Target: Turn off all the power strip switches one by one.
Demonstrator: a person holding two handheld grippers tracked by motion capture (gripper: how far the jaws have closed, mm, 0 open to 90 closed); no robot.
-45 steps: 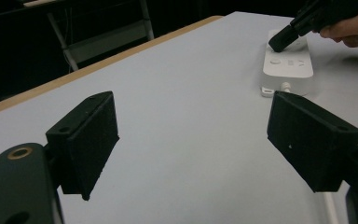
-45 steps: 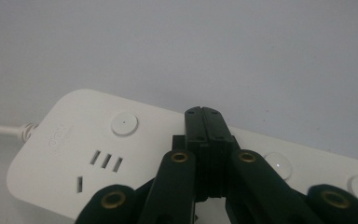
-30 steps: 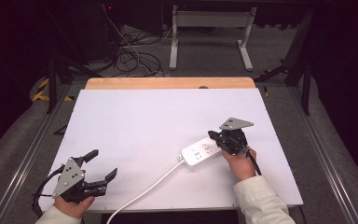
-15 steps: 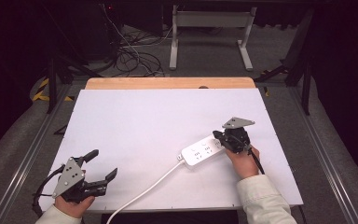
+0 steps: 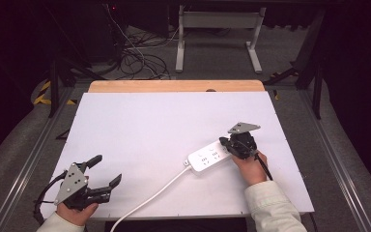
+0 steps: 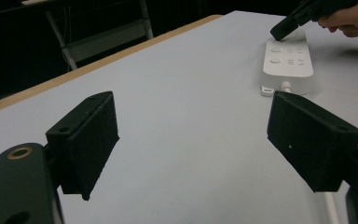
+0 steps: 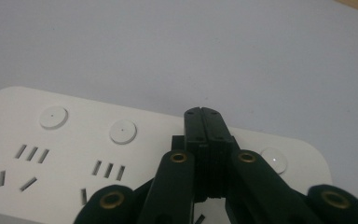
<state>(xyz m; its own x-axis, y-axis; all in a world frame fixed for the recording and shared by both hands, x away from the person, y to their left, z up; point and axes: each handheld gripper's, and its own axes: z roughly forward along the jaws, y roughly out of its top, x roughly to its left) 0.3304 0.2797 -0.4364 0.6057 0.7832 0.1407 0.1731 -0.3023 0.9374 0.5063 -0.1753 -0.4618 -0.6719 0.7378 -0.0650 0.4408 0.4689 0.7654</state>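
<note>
My right gripper (image 5: 228, 144) sits right of centre in the high view, its jaws pressed flat together with nothing between them, the tips over the right end of the white power strip (image 5: 209, 157). In the right gripper view those tips lie over the strip's top face (image 7: 74, 140), beside a round button (image 7: 274, 160). The strip lies on the white table (image 5: 164, 125), its cord (image 5: 145, 205) trailing to the lower edge. My left gripper (image 5: 104, 171) rests at lower left, spread wide and empty.
</note>
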